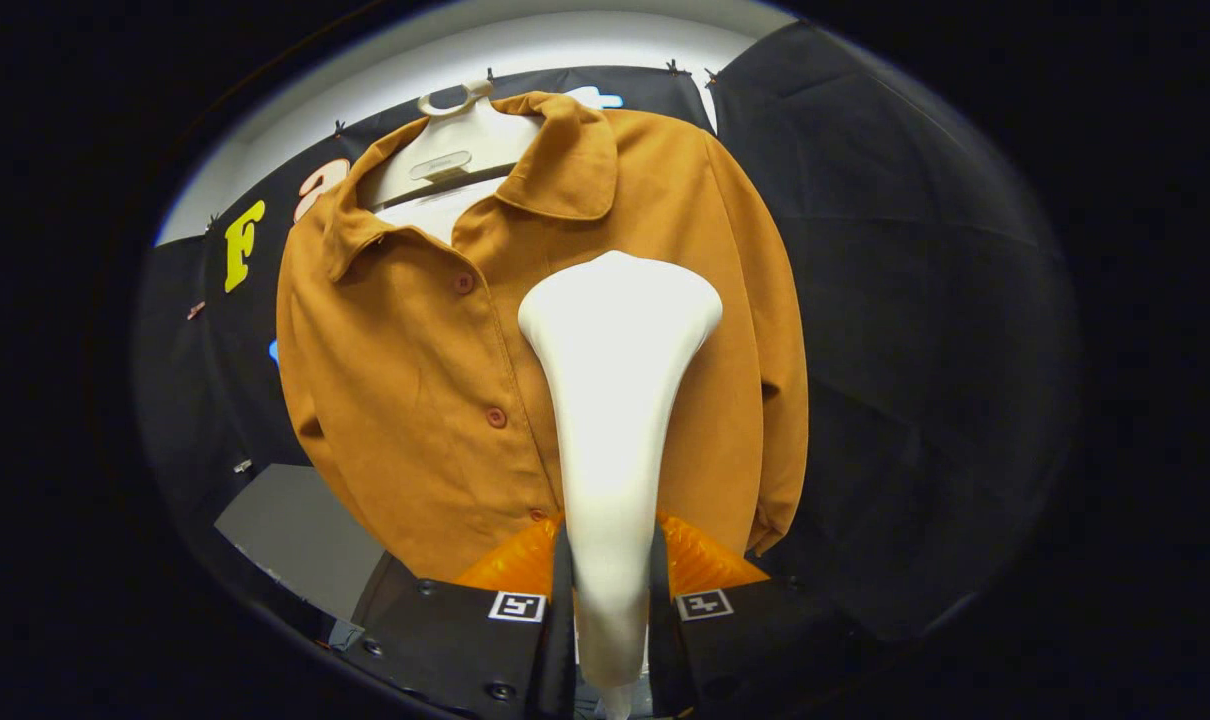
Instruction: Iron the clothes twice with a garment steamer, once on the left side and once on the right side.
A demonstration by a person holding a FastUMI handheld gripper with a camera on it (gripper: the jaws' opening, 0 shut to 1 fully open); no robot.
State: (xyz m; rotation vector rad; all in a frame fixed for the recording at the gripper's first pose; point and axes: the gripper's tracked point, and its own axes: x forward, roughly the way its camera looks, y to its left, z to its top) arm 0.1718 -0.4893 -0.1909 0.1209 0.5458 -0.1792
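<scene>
An orange-brown buttoned shirt [405, 360] hangs on a white hanger [455, 140] against the booth's black wall. My gripper [610, 560] is shut on the white garment steamer [615, 380], both orange fingers [510, 565] pressing its narrow handle. The steamer's broad head stands upright beyond the fingers, over the shirt's right front panel, right of the button row. Whether the head touches the cloth cannot be told. The head hides the middle of that panel.
Black cloth [925, 330] covers the wall to the right of the shirt. A grey flat surface [300, 535] lies low to the left of the fingers, below the shirt's left sleeve.
</scene>
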